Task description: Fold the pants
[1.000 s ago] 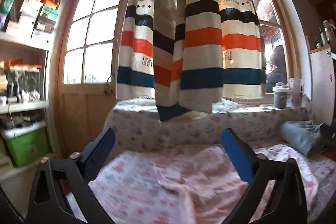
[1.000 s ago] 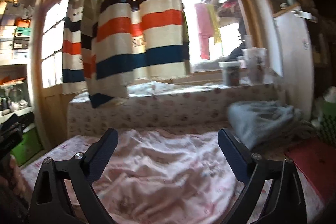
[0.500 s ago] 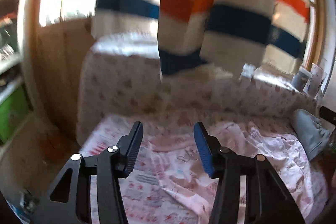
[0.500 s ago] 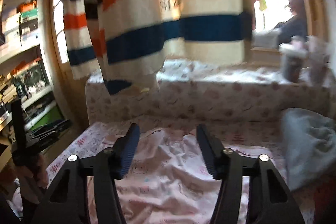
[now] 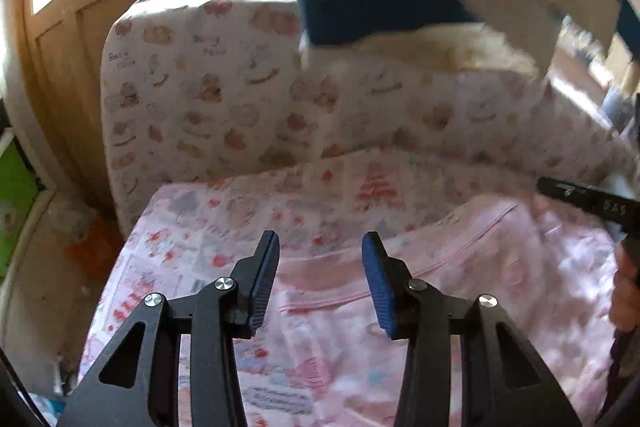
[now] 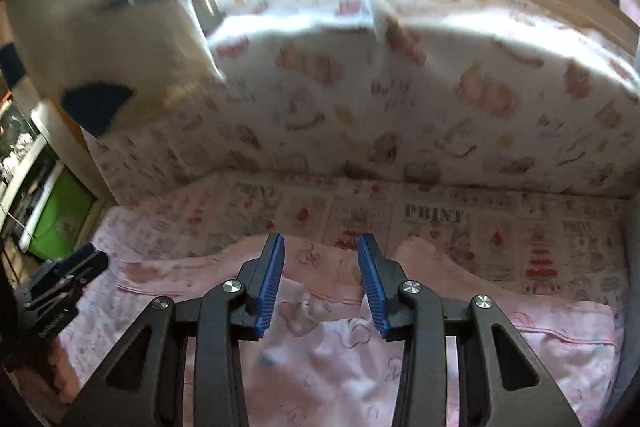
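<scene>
I am tipping both grippers down from the window and striped curtain (image 5: 376, 3) toward the bed (image 6: 500, 243), so the pink pants (image 6: 328, 347) are now lying right under and ahead of my fingers; I judge I am lining up the first grasp, with folding not yet begun. My left gripper (image 5: 318, 277) and right gripper (image 6: 320, 281) have both just been closing to a half-narrowed gap, empty, pads above the cloth and not pinching it. A waistband seam (image 5: 460, 251) is running ahead and right of my left gripper. On the bedsheet beyond my right gripper I am reading "PRINT" (image 6: 434, 214); the backrest cushion (image 5: 192, 87) lettering is too blurred.
</scene>
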`<state>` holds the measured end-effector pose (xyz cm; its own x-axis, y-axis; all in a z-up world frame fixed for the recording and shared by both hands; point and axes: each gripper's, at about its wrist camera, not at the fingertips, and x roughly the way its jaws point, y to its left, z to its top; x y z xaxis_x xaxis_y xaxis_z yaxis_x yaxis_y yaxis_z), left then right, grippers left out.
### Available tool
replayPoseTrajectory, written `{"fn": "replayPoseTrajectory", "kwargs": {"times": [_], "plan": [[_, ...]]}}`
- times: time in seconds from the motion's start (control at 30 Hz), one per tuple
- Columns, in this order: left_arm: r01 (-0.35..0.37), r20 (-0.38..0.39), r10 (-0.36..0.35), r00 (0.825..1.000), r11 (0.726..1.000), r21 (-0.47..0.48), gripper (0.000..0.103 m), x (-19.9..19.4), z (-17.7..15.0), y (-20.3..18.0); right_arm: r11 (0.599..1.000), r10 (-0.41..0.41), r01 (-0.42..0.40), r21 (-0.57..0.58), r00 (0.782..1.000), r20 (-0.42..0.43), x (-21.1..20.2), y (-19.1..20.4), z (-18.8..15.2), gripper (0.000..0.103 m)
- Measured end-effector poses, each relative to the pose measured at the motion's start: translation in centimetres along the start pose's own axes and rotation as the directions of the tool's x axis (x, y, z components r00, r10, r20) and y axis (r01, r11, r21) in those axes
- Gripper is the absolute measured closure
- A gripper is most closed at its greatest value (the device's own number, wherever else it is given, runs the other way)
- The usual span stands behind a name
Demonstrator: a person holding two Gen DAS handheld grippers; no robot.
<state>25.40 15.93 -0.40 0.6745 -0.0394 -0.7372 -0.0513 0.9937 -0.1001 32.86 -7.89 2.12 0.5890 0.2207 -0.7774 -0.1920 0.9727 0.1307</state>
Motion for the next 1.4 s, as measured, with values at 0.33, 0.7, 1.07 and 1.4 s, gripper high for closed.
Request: {"fn": "replayPoseTrajectory", "kwargs": {"times": [0.33,0.7,1.07,1.4], "plan": [[0.055,-0.08,-0.063,0.995,0.993,-0.106,0.062,2.2,-0.1,2.5,1.0,-0.013,0.013,0.001,0.994,-0.113,4.2,-1.7,-0.8,0.062],[0.182,-0.131,-0.203,0.97,0.97,-0.16,0.075,4.1,-0.6,3.4,0.998,0.029,-0.033,-0.057,0.997,-0.078,4.8,-1.3,-1.4,0.097],[0.146,-0.115,-0.161,0.98,0.981,-0.13,0.063,3.2,-0.2,4.3,0.996,-0.048,0.05,-0.077,0.999,0.021,2.3,-0.8,0.4,0.098],[0.165,-0.133,-0.181,0.974,0.979,-0.122,0.102,4.9,-1.0,4.1,0.99,-0.085,0.092,-0.104,0.994,0.072,1.1,-0.3,0.7,0.098]]}}
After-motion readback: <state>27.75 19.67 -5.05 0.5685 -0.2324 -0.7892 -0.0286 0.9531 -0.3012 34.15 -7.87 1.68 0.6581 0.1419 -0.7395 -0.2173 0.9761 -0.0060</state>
